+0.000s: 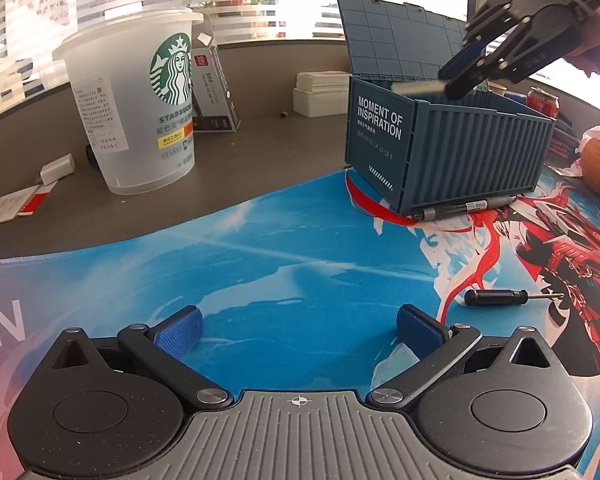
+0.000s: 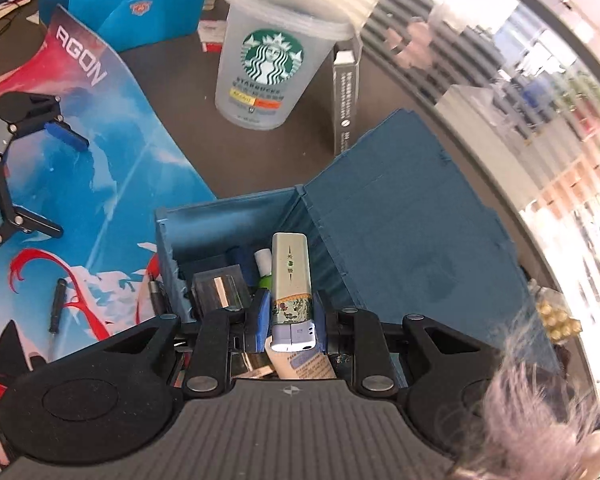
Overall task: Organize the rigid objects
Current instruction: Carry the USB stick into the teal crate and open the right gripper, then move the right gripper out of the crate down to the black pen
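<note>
We are pinching slim pale lighter [image 2: 291,280], floral band, lilac cap, in right gripper [image 2: 290,326] over open blue container box [image 1: 452,148]. Left gripper [image 1: 298,330] hovering spread over mat [image 1: 260,248]. One frosted cup [image 1: 140,100] near table's far edge; one pen [image 1: 466,208] touching box; one screwdriver [image 1: 496,297].

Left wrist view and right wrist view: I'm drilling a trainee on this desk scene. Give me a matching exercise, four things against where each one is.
Things:
1. lighter
2. screwdriver
3. pen
4. cup

Places:
A. on the bare desk beyond the mat
B. lying against the foot of the box
C. between the right gripper pads, over the open box
D. loose on the mat

Pairs: 1-C, 2-D, 3-B, 4-A
</note>
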The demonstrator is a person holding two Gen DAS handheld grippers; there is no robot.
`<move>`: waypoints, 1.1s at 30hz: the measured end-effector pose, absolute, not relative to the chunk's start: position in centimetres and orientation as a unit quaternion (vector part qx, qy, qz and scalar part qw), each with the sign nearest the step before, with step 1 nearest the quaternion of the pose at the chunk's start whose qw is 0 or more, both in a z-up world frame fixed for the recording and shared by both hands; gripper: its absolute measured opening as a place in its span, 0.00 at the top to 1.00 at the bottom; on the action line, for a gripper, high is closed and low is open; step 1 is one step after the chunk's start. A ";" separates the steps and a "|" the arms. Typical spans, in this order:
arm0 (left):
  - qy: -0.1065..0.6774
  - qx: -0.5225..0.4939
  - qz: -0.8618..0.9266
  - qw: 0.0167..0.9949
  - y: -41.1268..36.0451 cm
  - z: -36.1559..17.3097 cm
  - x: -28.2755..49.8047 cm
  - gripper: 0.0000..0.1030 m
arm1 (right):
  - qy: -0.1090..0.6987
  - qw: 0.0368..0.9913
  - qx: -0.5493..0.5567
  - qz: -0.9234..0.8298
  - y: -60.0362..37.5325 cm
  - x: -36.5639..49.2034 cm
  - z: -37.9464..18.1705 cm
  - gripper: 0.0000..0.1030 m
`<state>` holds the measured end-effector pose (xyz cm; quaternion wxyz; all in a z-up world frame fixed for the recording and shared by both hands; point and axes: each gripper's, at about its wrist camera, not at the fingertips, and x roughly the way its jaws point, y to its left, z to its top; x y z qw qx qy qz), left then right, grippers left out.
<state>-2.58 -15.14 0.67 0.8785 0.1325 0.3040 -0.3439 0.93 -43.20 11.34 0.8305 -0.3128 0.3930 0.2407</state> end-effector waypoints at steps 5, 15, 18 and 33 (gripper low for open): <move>0.304 0.132 -0.344 0.879 -15.2 0.7 -2.6 0.00 | 0.408 0.817 -0.316 0.259 -42.7 2.5 10.1 0.79; 0.304 0.132 -0.343 0.879 -15.2 0.7 -2.6 0.00 | 0.425 0.809 -0.293 0.280 -42.9 4.4 8.3 0.79; 0.304 0.132 -0.343 0.879 -15.2 0.7 -2.6 0.00 | 0.426 0.812 -0.283 0.281 -43.2 4.5 8.2 0.79; 0.304 0.132 -0.343 0.879 -15.2 0.7 -2.6 0.00 | 0.343 0.869 -0.238 0.264 -43.8 -0.1 11.8 0.59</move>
